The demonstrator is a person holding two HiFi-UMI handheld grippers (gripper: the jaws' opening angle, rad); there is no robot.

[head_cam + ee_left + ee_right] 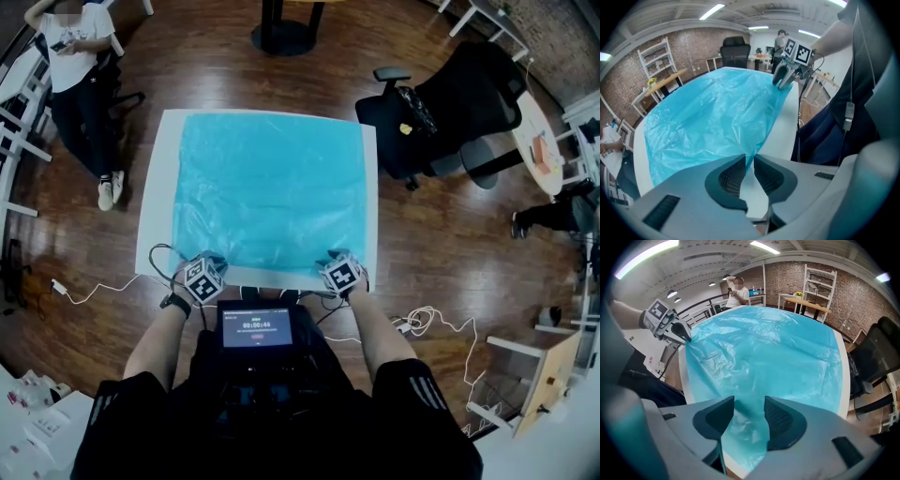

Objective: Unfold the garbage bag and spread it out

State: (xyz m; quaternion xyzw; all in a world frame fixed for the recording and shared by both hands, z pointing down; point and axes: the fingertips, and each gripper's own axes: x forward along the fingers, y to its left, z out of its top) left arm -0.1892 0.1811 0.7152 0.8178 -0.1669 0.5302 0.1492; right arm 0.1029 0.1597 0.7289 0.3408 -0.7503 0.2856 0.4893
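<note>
The cyan garbage bag (267, 187) lies spread nearly flat over the white square table (155, 206), with light wrinkles. My left gripper (204, 278) is at the bag's near left corner and my right gripper (342, 274) at its near right corner. In the left gripper view the jaws (749, 164) stand a narrow slit apart; the bag (712, 117) tapers to a point at their tips, and white table shows through the gap. In the right gripper view the jaws (749, 416) are wide apart over the bag's edge (764, 357), not pressing it.
A black office chair (450, 112) stands off the table's far right corner. A person (80, 84) stands at the far left. White cables (427, 323) trail on the wooden floor to the right. A small screen (256, 328) sits at my chest.
</note>
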